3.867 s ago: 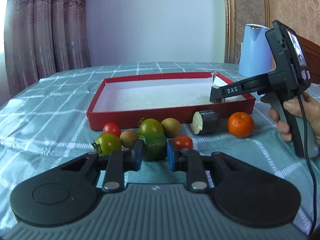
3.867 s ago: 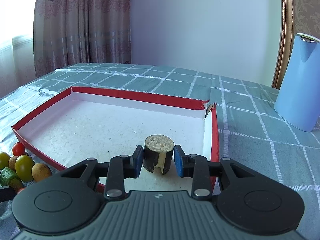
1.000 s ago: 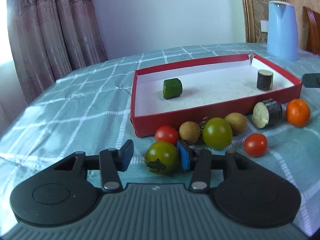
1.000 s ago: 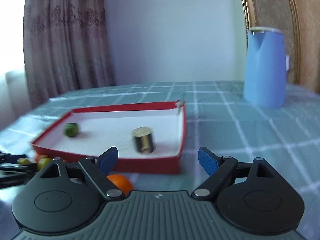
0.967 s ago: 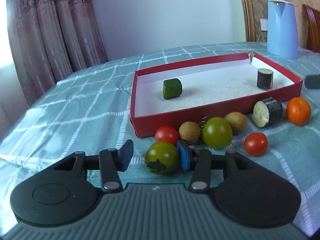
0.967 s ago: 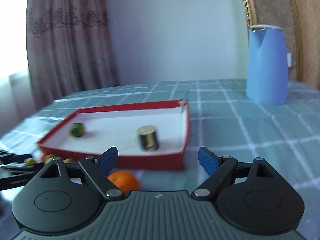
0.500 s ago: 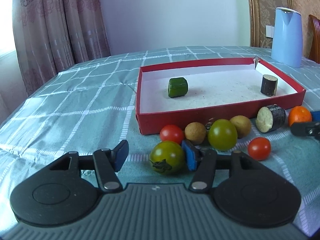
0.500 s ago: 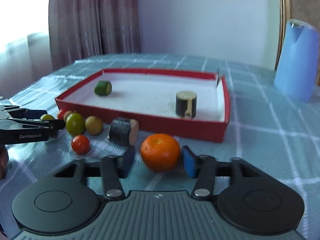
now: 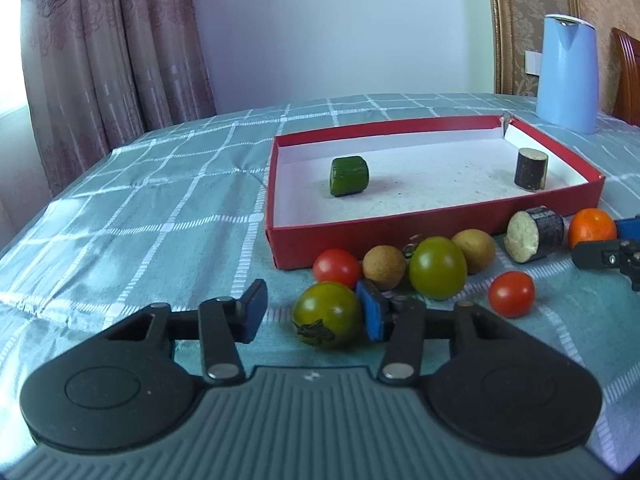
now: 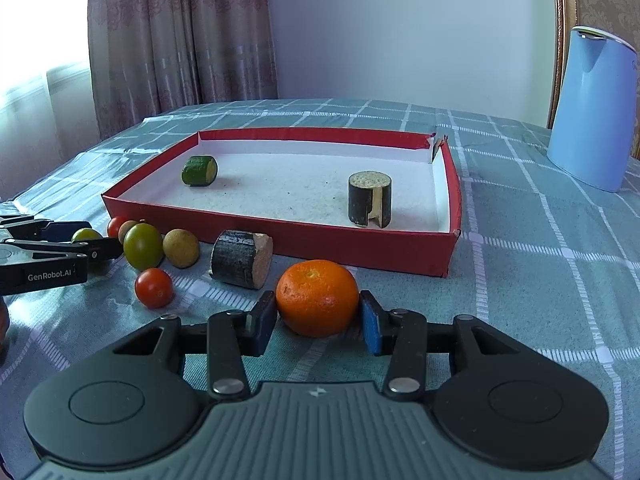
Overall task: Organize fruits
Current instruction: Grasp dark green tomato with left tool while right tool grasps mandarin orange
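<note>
2 pieces sit in the red box: a green chunk far left, a dark one far right. 8 items remain on the cloth near its front wall. My right gripper straddles the orange, pads close on both sides; can't tell if it's gripping yet. My left gripper is open around a green tomato, right pad touching, left pad apart. Orange looks round, dimpled, intact.
</note>
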A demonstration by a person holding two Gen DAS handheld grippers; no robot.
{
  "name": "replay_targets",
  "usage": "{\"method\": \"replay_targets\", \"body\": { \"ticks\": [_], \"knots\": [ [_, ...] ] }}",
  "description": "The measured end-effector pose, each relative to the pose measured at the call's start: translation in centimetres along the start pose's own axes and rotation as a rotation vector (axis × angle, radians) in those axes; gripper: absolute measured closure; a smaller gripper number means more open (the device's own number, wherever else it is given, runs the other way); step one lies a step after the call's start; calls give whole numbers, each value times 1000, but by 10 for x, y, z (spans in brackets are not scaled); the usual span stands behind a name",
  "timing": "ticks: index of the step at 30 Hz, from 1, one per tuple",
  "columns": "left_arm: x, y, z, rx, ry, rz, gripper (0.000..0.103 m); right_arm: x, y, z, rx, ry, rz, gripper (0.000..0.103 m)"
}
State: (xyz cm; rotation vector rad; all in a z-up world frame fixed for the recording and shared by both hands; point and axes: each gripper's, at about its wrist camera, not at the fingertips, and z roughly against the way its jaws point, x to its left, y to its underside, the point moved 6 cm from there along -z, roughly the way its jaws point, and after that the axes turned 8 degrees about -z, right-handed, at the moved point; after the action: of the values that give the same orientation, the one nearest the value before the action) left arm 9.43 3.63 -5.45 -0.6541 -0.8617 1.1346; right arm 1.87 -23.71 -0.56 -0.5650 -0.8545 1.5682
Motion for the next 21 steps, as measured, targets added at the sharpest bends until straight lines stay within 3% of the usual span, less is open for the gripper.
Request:
{"method": "replay_targets", "body": {
  "ticks": [12, 21],
  "knots": [
    [1, 1, 6, -23, 25, 19, 71, -6, -1, 1, -10, -2, -43, 60],
    [15, 2, 16, -33, 12, 81, 73, -6, -2, 8, -44, 3, -53, 60]
  ]
}}
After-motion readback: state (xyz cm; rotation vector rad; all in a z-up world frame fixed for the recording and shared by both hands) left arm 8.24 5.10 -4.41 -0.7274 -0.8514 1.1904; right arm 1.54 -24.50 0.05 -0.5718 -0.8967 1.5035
